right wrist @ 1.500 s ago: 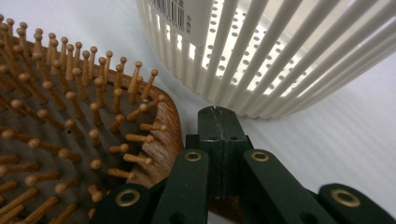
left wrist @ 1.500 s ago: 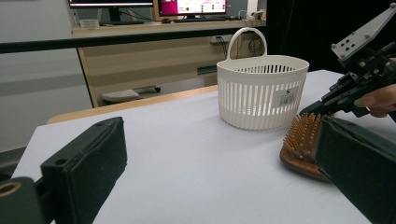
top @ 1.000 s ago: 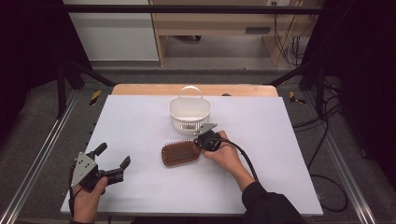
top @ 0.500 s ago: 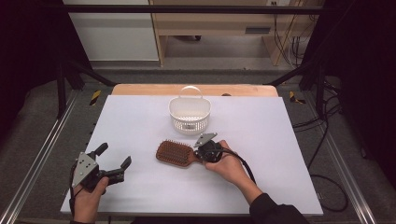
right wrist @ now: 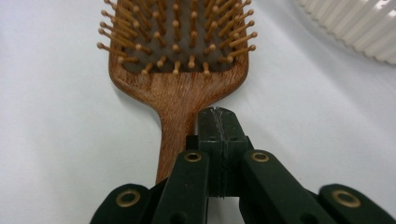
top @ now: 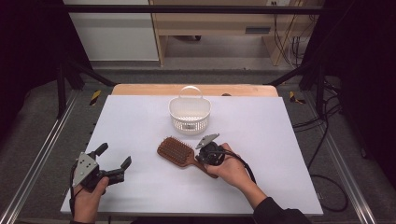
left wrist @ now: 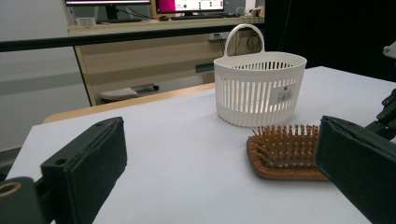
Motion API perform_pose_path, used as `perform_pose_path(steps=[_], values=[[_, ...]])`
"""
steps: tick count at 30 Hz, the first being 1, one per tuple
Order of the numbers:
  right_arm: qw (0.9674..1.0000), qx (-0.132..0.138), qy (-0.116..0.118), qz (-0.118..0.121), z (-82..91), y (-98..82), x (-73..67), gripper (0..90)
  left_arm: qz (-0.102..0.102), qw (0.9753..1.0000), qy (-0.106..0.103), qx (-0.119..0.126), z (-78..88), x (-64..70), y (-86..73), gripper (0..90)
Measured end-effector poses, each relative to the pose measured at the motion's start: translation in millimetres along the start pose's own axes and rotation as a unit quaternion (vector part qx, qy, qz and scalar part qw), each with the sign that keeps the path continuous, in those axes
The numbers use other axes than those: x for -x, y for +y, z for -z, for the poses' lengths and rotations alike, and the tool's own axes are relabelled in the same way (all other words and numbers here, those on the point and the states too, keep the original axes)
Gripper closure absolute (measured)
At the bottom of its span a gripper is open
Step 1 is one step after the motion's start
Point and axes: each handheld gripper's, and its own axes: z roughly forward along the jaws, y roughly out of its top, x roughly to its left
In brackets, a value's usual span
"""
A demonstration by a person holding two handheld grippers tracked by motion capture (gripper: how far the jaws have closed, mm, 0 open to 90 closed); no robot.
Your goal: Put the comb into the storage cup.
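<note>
Beside the hairbrush (right wrist: 177, 60) handle, part the right tool (right wrist: 219, 126), whose jaws are together and empty, before gripping; left tool (top: 109, 163) waits apart.

Basket (right wrist: 355, 28) — cropped by frame corner

Bright even overhead light on the table (top: 280, 140), dark surroundings, soft shadows, slight blur

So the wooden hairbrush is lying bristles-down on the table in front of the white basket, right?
Not quite: the wooden hairbrush lies bristles-up, as the right gripper view shows. It does lie on the table, in front of the white basket.
</note>
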Motion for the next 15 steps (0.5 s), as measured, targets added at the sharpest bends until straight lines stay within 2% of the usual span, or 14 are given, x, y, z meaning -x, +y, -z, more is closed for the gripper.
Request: perform_pose_path(steps=[7, 10, 14, 15], values=[[0.9998, 0.013, 0.007, -0.016, 16.6, 5.2, -6.0, 88.8, 0.009, 1.0, -0.001, 0.0, 0.0, 0.7, -0.4, 2.4], [0.9995, 0.017, 0.011, -0.024, 23.8, 7.2, -8.8, 86.7, 0.006, 1.0, -0.003, -0.003, 0.2, 1.4, -0.9, 2.4], [0.9987, 0.025, 0.016, -0.042, 28.4, 9.5, -10.3, 74.6, 0.008, 1.0, 0.0, -0.005, 1.8, 1.2, -1.3, 2.4], [0.9987, 0.029, 0.015, -0.039, 29.1, 10.2, -11.0, 70.8, 0.007, 1.0, 0.0, -0.004, 2.1, 1.3, -1.1, 2.4]])
